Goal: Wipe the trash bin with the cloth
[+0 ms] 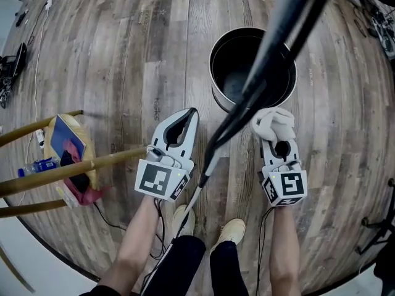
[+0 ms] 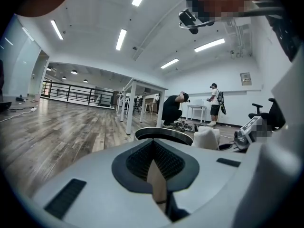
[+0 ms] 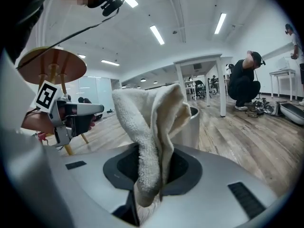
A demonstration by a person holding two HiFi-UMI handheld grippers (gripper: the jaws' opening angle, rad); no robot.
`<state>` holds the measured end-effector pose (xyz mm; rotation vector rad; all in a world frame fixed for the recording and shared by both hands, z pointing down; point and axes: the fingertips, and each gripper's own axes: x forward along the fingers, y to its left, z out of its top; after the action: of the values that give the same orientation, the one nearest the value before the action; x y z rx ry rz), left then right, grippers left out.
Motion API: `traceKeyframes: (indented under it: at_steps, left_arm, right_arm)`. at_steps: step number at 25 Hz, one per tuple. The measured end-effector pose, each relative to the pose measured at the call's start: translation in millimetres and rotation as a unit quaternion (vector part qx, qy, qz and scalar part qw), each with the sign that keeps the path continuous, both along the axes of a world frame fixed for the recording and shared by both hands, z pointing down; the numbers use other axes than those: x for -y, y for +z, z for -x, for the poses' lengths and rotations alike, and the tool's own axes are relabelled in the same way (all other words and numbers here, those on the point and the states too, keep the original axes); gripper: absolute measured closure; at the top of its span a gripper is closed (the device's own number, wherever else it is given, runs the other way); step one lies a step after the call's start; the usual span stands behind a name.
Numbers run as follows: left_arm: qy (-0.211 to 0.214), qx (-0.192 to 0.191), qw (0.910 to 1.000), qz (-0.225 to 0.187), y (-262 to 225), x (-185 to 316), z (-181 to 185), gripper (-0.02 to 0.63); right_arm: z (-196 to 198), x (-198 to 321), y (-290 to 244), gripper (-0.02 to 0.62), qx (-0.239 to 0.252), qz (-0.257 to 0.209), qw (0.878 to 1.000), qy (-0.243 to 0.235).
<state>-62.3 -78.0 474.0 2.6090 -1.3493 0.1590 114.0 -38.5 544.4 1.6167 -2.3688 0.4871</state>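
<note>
Now, cloth held just short of the bin

Right tongs (image 3: 152, 174) are clamped on a bunched white cloth (image 1: 273, 123), just beside the near wall of the trash bin (image 1: 223, 98); the bin stands upright and open-topped on the wooden floor (image 1: 123, 54); left tongs (image 2: 155, 169) are pressed together on nothing, near the bin's left side.

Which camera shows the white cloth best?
The right gripper view: the cloth fills its middle, pinched in the right gripper. The head view shows a small bundle beside the trash bin; the left gripper view, a distant lump.
</note>
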Motion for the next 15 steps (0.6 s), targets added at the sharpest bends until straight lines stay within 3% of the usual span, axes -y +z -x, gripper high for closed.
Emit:
traceKeyframes:
  at_steps: [7,15]
  left_arm:
    - [-0.016,-0.005,0.9988,0.046,83,-32,15,0.611]
    - [-0.025,-0.007,0.9973,0.069,141,-40,24,0.611]
  right_arm:
    - [10,-16,96,0.502,-0.011,0.071,0.997,-0.012]
    - [16,-29,174,0.502,-0.010,0.110,0.994,-0.012]
